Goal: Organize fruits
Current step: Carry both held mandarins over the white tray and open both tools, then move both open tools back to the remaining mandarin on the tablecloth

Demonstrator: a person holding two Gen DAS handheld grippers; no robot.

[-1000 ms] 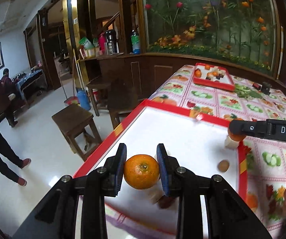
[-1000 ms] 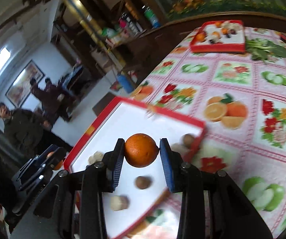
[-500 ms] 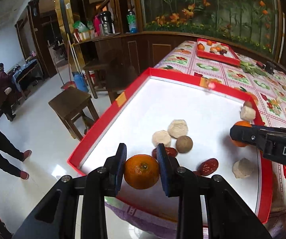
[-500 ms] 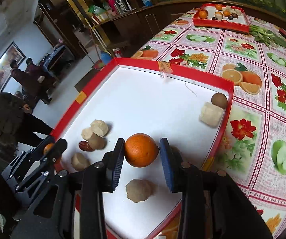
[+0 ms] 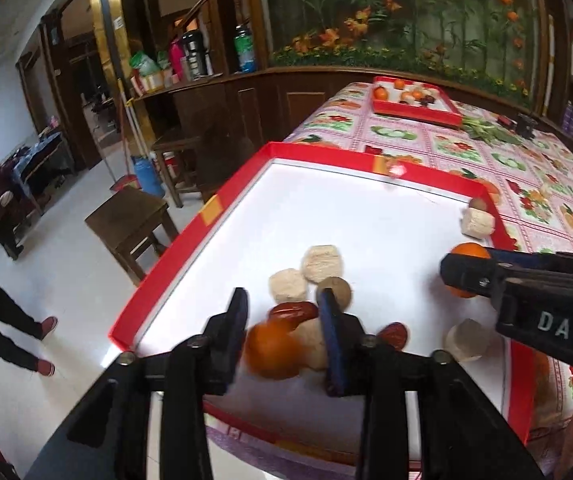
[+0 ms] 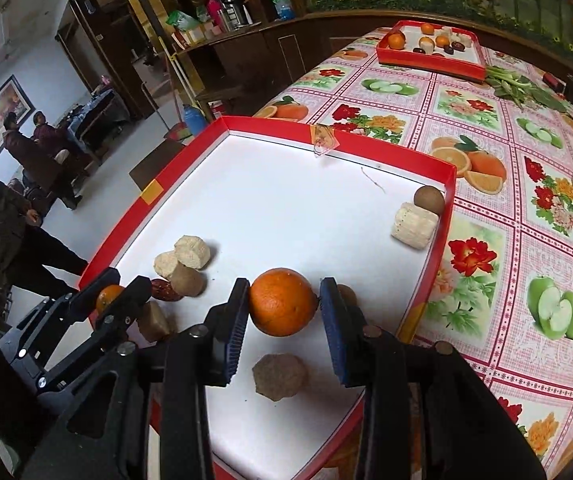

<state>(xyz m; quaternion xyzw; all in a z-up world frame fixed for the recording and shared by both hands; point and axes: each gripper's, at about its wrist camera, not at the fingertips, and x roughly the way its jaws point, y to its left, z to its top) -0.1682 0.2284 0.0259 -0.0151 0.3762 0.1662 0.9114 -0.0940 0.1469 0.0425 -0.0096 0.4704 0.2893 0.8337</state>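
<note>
- Left-wrist view, at its left edge: the red tray (image 5: 206,216) sits on the corner of the table, its white floor mostly bare.
- Low in the tray's near left corner, the left gripper (image 5: 282,332) is opening its jaws; the mandarin (image 5: 270,350) between them is blurred and lies against the left pad, apart from the right one, so it looks just released into the tray.
- Just beyond it cluster pale corn-like chunks (image 5: 322,263), a brown round fruit (image 5: 336,291) and red dates (image 5: 292,312).
- Right-wrist view, further right: the right gripper (image 6: 284,312) is clamped on an orange (image 6: 282,307), held over the tray's near right part above a rough brown lump (image 6: 280,376).
- At the tray's far right rim lie another corn piece (image 6: 413,224) and a brown fruit (image 6: 429,199), apart from the main cluster.
- Judged from this, one fruit is down, the orange awaits placing, and like kinds are not yet grouped.
</note>
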